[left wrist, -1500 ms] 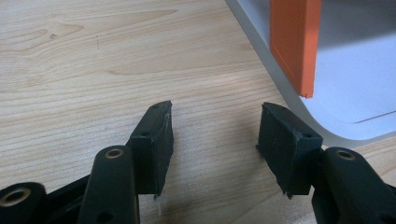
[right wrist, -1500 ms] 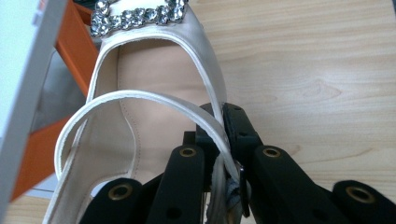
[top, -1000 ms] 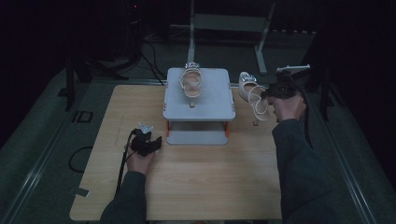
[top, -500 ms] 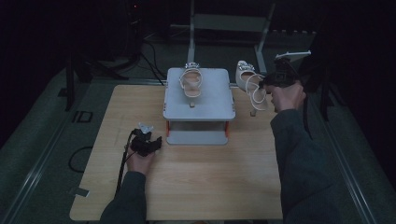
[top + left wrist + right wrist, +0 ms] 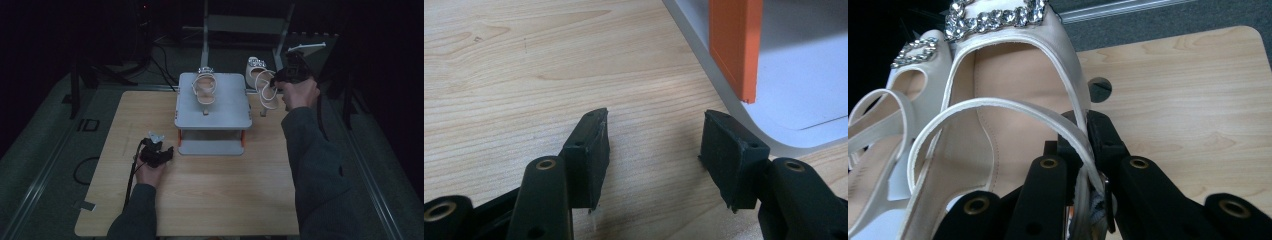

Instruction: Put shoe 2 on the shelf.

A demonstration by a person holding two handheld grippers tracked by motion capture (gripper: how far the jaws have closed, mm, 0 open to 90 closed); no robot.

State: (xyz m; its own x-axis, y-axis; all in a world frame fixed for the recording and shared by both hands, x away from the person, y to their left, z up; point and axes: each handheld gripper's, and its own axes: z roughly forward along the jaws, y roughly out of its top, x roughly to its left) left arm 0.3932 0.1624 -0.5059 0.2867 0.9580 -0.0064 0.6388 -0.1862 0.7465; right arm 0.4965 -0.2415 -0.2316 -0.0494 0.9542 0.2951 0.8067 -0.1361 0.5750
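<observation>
A cream high-heeled sandal (image 5: 261, 82) with a jewelled buckle hangs above the table's far right edge, held by my right gripper (image 5: 276, 81), which is shut on its strap. In the right gripper view the sandal (image 5: 998, 100) fills the left half and the gripper (image 5: 1083, 145) pinches the side strap. A second matching sandal (image 5: 205, 89) lies on top of the grey two-level rack (image 5: 225, 112); it appears again as the second sandal (image 5: 888, 100). My left gripper (image 5: 156, 150) rests open on the table beside the rack's front left corner, its jaws (image 5: 654, 145) empty.
The wooden table (image 5: 210, 195) has free room in front of the rack. An orange rack leg (image 5: 734, 45) and the rack's grey base (image 5: 804, 90) stand close to the left gripper. Dark stands and cables lie behind the table.
My right gripper has lifted the sandal and carried it away from me, toward the table's far edge. The left gripper has stayed put.
</observation>
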